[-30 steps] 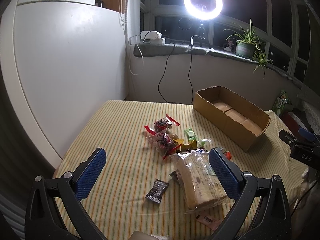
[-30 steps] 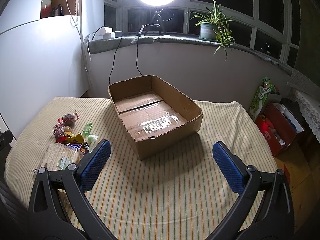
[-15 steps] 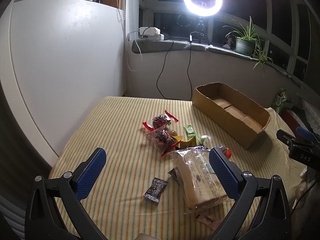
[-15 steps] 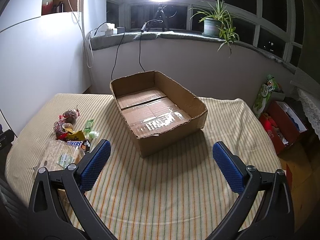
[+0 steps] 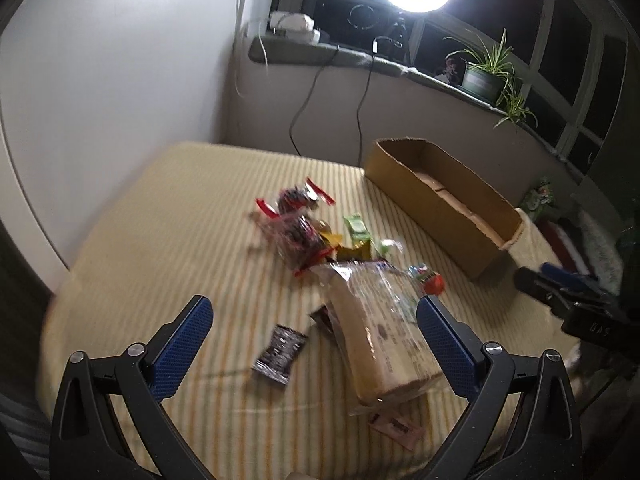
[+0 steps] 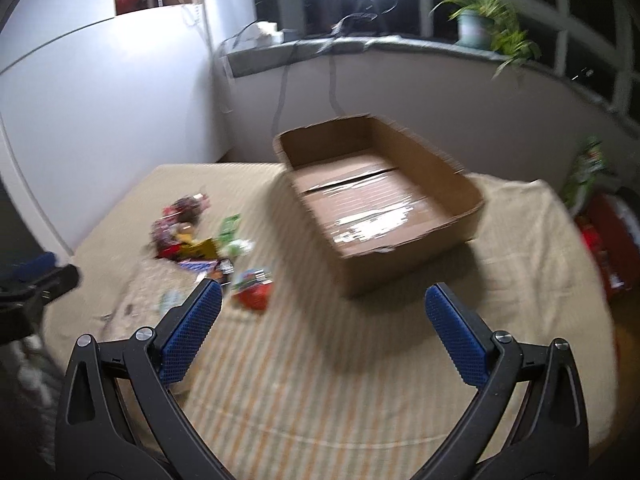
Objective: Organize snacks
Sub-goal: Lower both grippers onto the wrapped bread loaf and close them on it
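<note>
While both views are motion-blurred, the left gripper [image 5: 311,322] hovers over the striped table [image 5: 168,240] with its 2 blue-padded fingers [image 5: 182,346] spread wide and nothing between them; below it lie a dark small packet [image 5: 280,354] and a clear-wrapped bread pack [image 5: 384,336], touching the right finger in view; the snack pile [image 5: 316,232] sits mid-table; the cardboard box [image 6: 384,204], empty, stands toward the far right edge; the right gripper [image 6: 320,320] hangs before the box, fingers spread, empty; a red-green packet [image 6: 254,288] lies just beside its left pad
</note>
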A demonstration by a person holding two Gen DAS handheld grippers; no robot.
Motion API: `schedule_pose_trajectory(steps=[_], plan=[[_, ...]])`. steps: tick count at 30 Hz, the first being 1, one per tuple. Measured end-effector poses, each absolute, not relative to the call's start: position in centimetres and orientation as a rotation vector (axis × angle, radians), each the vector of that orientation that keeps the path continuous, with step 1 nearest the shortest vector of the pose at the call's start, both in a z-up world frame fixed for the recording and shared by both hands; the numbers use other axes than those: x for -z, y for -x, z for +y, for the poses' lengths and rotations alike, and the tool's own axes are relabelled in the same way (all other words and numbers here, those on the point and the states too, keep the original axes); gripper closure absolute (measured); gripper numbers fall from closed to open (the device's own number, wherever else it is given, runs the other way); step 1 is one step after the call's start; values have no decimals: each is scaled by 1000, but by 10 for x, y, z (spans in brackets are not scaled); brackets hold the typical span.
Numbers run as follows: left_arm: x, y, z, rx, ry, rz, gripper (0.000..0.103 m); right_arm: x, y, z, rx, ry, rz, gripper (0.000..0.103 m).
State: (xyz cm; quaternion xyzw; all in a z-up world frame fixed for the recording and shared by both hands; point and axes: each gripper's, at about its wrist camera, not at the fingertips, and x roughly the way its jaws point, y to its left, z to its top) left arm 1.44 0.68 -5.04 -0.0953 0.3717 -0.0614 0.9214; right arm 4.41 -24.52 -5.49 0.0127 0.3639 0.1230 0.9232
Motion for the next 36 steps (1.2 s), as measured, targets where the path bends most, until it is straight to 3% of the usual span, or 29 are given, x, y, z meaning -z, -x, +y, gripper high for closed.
schedule_pose_trajectory(steps=[8,14,16,24,26,31,36], plan=[[68,-15,10,261,349,842,22,79,-56,-214,-465,-103,867,1],[83,-15,4,353,428,894,36,99,-70,-200,-597,-210,980,13],[86,-15,0,373,437,905,42,106,-75,-198,-623,-248,1021,26],[88,-17,-7,418,428,928,55,122,-84,-186,-701,-313,1104,34],[91,-18,-8,420,421,934,56,124,-85,-185,-712,-321,1125,35],[93,-19,-8,425,424,939,56,130,-91,-179,-747,-354,1158,48],[91,-18,-13,422,402,938,56,123,-88,-176,-745,-317,1138,50]])
